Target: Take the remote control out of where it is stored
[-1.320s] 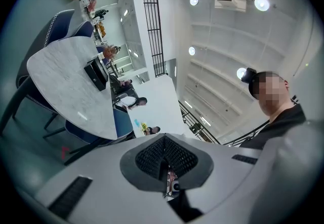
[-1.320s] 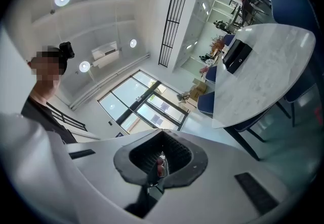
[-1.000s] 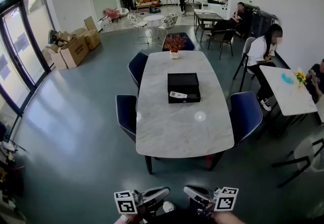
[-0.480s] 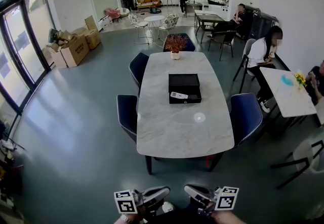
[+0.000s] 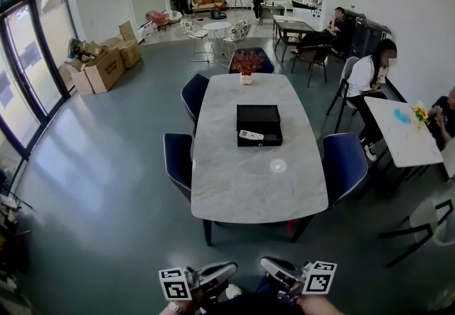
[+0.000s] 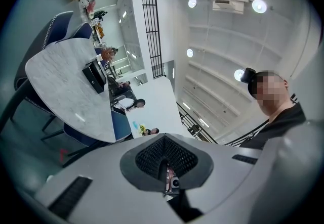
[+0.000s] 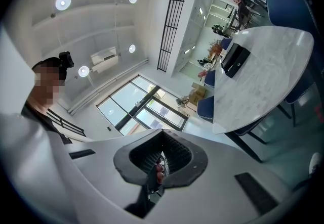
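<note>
Marble bench [image 5: 249,182] first: step close with left gripper [image 5: 219,272] and right gripper [image 5: 274,269] low, jaws shut and empty, then open above white remote [image 5: 250,134] at black box [image 5: 258,114].

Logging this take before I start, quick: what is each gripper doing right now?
Left gripper: closed, jaws together, nothing between them.
Right gripper: closed, jaws together, holding nothing.

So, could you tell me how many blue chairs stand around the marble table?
4 blue chairs: two on the left, one on the right, one at the far end behind the plant. Others may be hidden.
</note>
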